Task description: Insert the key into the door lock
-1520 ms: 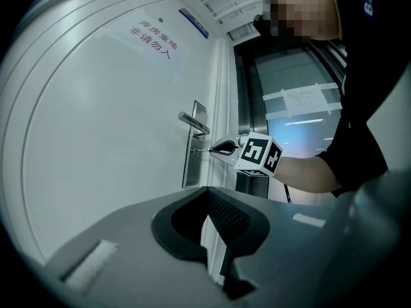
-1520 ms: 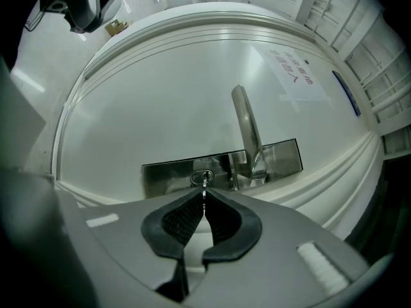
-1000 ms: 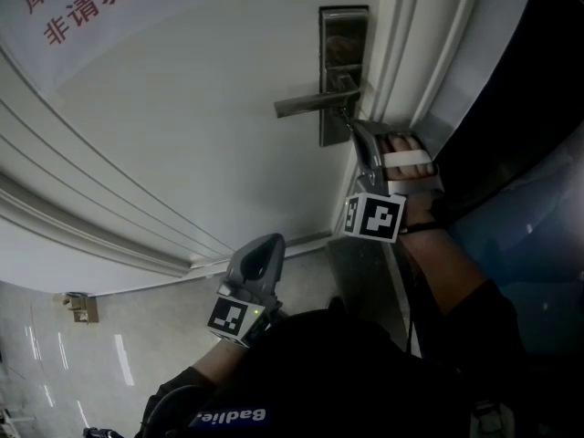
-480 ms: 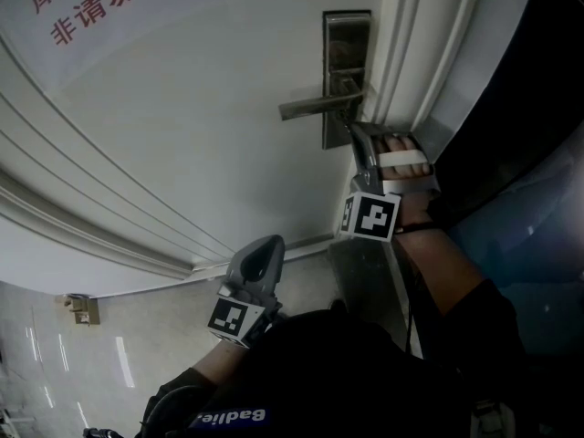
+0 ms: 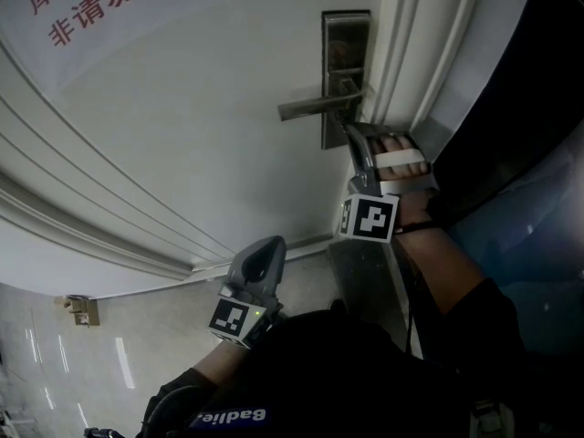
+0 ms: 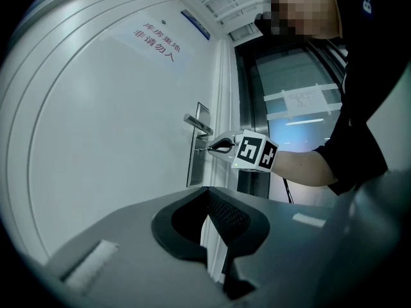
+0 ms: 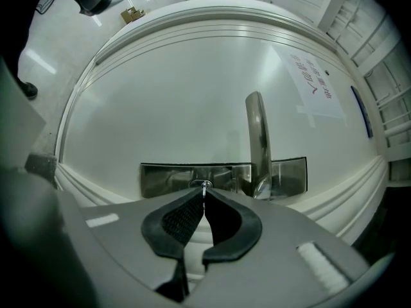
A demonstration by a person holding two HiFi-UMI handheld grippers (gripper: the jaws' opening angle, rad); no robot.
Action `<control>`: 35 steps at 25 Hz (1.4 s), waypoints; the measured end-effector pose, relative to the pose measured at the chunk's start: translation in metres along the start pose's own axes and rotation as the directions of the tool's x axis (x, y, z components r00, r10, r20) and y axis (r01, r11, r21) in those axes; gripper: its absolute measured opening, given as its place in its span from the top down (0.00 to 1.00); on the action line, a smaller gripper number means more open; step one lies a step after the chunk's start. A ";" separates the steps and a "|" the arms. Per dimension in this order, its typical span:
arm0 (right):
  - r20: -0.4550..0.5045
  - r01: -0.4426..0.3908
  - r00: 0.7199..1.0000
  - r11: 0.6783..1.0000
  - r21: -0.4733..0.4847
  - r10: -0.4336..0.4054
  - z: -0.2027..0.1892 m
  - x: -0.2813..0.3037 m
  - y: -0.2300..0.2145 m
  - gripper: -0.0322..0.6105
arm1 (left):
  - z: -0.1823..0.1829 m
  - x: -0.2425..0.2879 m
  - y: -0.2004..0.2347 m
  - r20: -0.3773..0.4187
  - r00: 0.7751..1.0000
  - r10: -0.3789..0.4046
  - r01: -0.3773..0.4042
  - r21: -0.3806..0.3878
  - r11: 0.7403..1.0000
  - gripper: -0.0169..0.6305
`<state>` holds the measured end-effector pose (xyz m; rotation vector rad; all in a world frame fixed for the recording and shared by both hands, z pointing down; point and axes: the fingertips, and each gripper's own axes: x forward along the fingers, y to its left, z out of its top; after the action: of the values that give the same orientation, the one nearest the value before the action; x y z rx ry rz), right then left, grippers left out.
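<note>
Where thin silvery key shows, only short tip visible, pinched in closed right tongs, at keyhole of steel lock plate beside lever handle. Left tongs closed, empty, low, well apart from lock. White door; paper sign, red print "非请勿入". Dark top reads "Badlie".

We see a white paper notice with red characters at upper left, and a small tan box-like object on the glossy pale floor.
</note>
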<state>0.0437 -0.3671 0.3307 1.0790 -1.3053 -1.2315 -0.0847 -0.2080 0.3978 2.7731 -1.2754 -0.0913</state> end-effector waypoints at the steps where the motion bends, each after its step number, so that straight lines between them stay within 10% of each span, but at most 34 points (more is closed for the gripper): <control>1: 0.003 0.001 1.000 1.000 -0.002 -0.001 0.001 0.000 0.000 0.93 | 0.001 0.001 -0.001 -0.002 1.000 -0.001 0.001 -0.002 1.000 0.95; 35: 0.089 0.045 0.995 0.998 -0.048 -0.041 -0.002 0.003 0.001 0.93 | -0.005 0.012 -0.010 -0.015 1.000 0.013 -0.013 0.008 1.000 0.95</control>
<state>0.0449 -0.3703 0.3323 1.0319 -1.3169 -1.3504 -0.0686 -0.2107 0.4011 2.7662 -1.2936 -0.0645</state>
